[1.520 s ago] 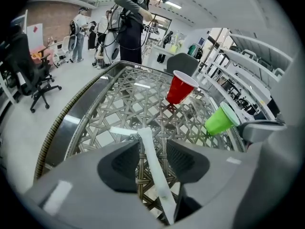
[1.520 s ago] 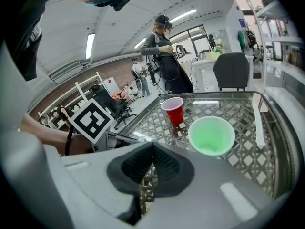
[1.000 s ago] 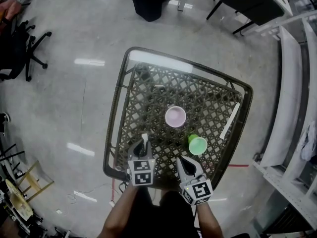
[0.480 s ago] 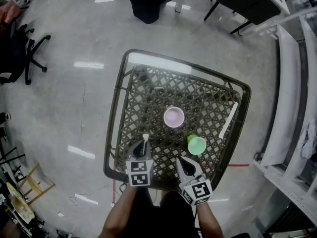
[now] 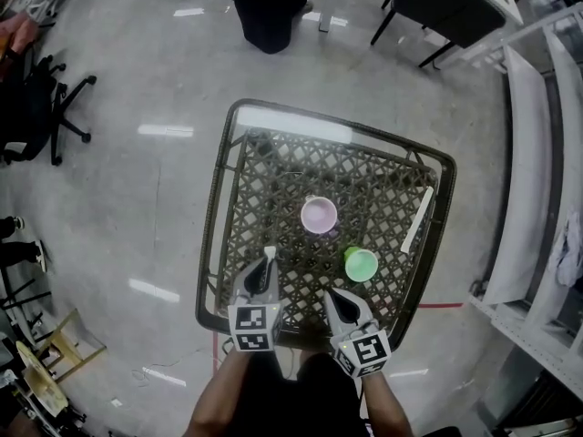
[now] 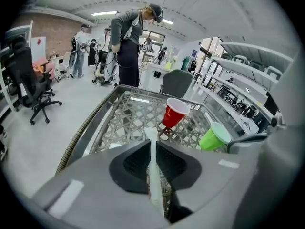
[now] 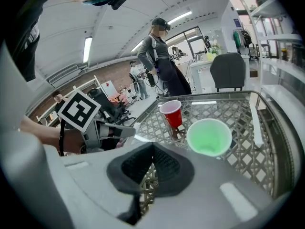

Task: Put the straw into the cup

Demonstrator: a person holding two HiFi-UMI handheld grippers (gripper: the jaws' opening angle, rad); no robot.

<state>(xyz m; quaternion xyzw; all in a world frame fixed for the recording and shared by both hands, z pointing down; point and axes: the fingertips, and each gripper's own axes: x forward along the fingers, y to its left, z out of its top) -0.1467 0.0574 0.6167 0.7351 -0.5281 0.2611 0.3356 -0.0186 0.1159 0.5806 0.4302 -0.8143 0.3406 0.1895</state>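
Note:
A white paper-wrapped straw (image 6: 150,135) is pinched between the pads of my left gripper (image 6: 152,147) and sticks out past the tips. In the head view this left gripper (image 5: 266,264) hangs over the near-left part of the lattice table (image 5: 214,217), above its top, and the straw (image 5: 268,254) pokes forward. A red cup (image 5: 320,215) (image 6: 174,112) stands upright mid-table. A green cup (image 5: 361,264) (image 7: 209,136) stands to its right and nearer. My right gripper (image 5: 332,296) (image 7: 153,146) is shut with nothing in it, just short of the green cup.
A second white straw (image 5: 416,218) (image 7: 254,120) lies along the table's right side. A person (image 5: 269,3) stands beyond the far edge. An office chair (image 5: 55,98) is at the left, white shelving (image 5: 537,153) at the right.
The left gripper has lifted and drawn back toward me with the straw in its jaws. The right gripper and both cups have stayed put.

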